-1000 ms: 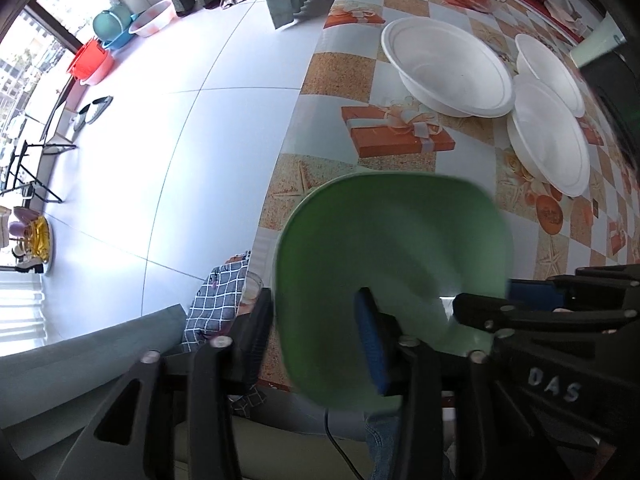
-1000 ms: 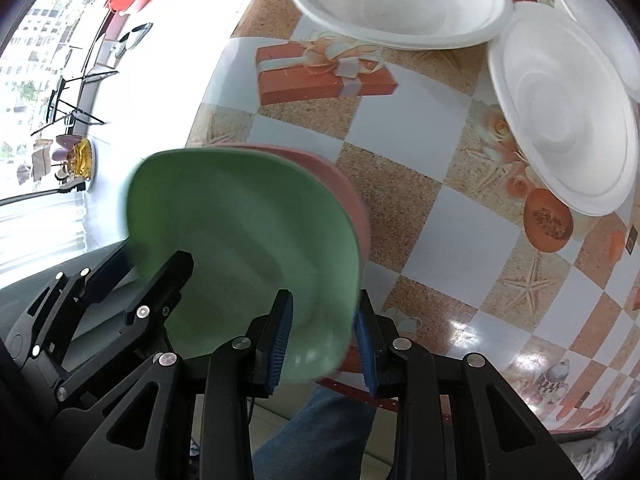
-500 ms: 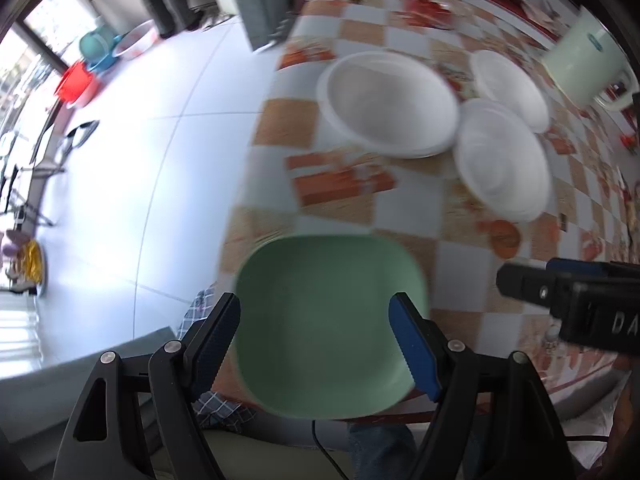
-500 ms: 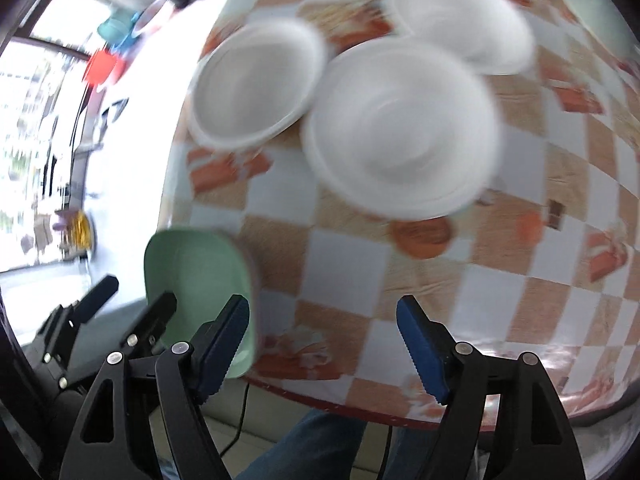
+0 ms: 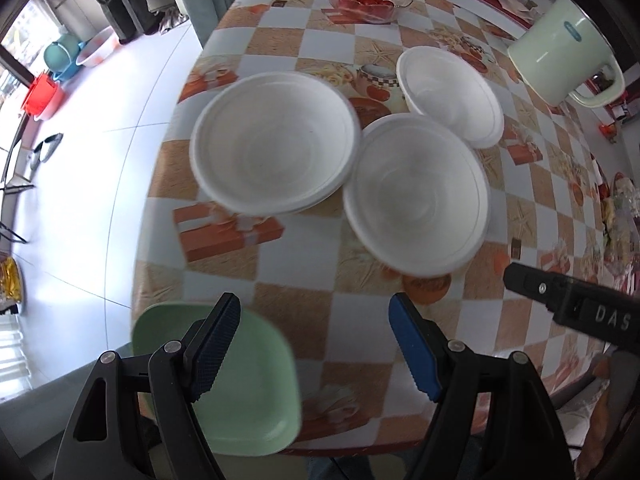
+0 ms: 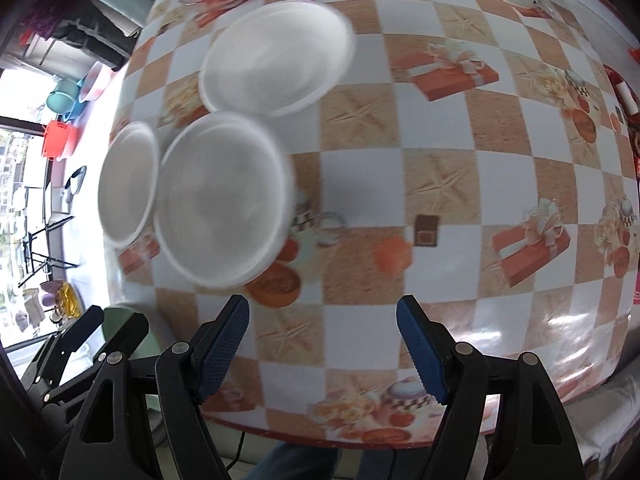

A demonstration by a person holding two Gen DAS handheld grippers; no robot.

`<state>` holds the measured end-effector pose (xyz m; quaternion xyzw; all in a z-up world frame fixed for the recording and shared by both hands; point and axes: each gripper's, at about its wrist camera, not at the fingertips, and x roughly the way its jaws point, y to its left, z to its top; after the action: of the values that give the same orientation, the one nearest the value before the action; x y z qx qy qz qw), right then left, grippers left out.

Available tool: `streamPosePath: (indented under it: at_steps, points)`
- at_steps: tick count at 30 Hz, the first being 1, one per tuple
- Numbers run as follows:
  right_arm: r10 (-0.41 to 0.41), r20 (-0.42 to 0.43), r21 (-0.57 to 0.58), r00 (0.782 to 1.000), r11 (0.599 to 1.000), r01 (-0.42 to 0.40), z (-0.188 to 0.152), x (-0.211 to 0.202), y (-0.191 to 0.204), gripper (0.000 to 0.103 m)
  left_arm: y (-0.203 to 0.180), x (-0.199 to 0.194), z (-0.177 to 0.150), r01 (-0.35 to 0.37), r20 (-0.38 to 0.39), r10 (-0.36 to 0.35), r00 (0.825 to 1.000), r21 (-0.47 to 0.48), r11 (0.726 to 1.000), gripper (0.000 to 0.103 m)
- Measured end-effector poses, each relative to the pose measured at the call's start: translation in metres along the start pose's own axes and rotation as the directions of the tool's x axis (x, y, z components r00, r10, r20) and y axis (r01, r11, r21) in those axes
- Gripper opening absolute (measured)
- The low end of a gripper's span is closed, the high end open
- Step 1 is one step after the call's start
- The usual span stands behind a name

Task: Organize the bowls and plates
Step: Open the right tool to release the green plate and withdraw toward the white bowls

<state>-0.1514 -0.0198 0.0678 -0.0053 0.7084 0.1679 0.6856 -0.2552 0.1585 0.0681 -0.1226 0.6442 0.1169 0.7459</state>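
The green plate [image 5: 248, 392] is seen at the table's [image 5: 360, 320] near edge. Both the left gripper [image 5: 314, 344] and right gripper [image 6: 324, 350] are held with jaws apart and empty, just opened. "DAS" is read on the right gripper.

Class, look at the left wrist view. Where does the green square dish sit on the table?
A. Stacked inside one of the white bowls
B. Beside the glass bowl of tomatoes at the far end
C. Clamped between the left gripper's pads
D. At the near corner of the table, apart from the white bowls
D: the green square dish lies at the table's near corner, with bare checked tablecloth between it and the white bowls.
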Motion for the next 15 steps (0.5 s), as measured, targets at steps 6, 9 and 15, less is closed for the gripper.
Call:
streamPosePath:
  at_steps: [6, 9, 15]
  points:
    - [-0.007, -0.005, -0.01, 1.0, 1.0, 0.007, 0.025, 0.012, 0.0, 0.077, -0.013, 0.024, 0.019, 0.022, -0.049, -0.026, 0.998, -0.073, 0.997, 0.08]
    - [-0.009, -0.003, -0.029, 1.0, 1.0, 0.009, 0.038, 0.018, 0.005, 0.077, -0.015, 0.035, 0.026, 0.031, -0.064, -0.04, 0.997, -0.136, 0.99, 0.08]
    - [-0.017, -0.014, -0.07, 1.0, 0.997, 0.016, 0.064, 0.036, 0.018, 0.077, -0.014, 0.053, 0.039, 0.024, -0.084, -0.044, 0.995, -0.227, 0.974, 0.08]
